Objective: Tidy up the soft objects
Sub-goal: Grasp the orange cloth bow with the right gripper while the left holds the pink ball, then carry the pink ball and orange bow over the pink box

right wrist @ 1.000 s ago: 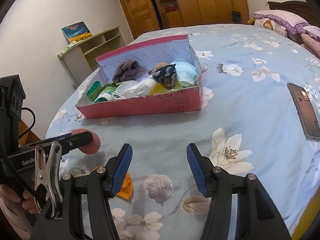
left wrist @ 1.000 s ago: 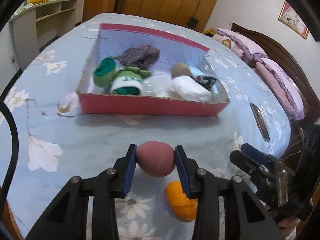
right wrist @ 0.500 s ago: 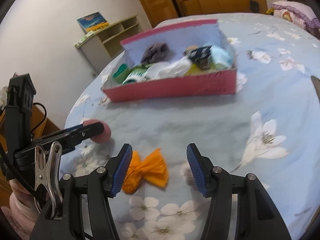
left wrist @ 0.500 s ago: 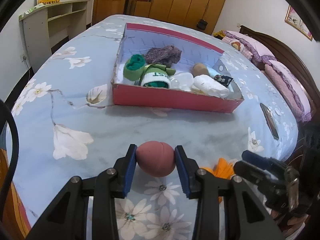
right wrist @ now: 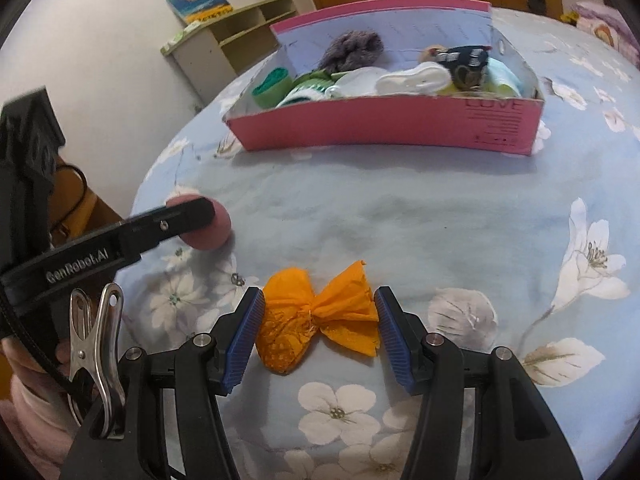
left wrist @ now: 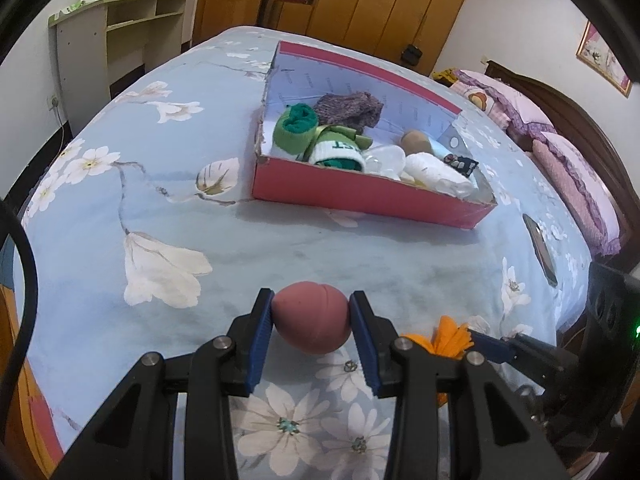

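My left gripper (left wrist: 311, 322) is shut on a soft dusty-pink ball (left wrist: 310, 318) and holds it just above the flowered bedspread; the ball also shows in the right wrist view (right wrist: 208, 228). My right gripper (right wrist: 320, 322) is open, its blue pads on either side of an orange cloth bundle (right wrist: 320, 314) lying on the bed, not squeezing it. The bundle shows at the lower right of the left wrist view (left wrist: 448, 338). A pink cardboard box (left wrist: 360, 196) further back holds several soft items: green socks, a purple knit, white rolls.
A dark phone (left wrist: 540, 248) lies on the bed right of the box. Pink pillows (left wrist: 560, 152) and the headboard are at the far right. A shelf unit (left wrist: 116, 28) stands by the wall at the left. The bed edge is close at the left.
My right gripper has moved down and forward, so the orange bundle now sits between its open pads. My left gripper, still holding the pink ball, has drawn back from the box.
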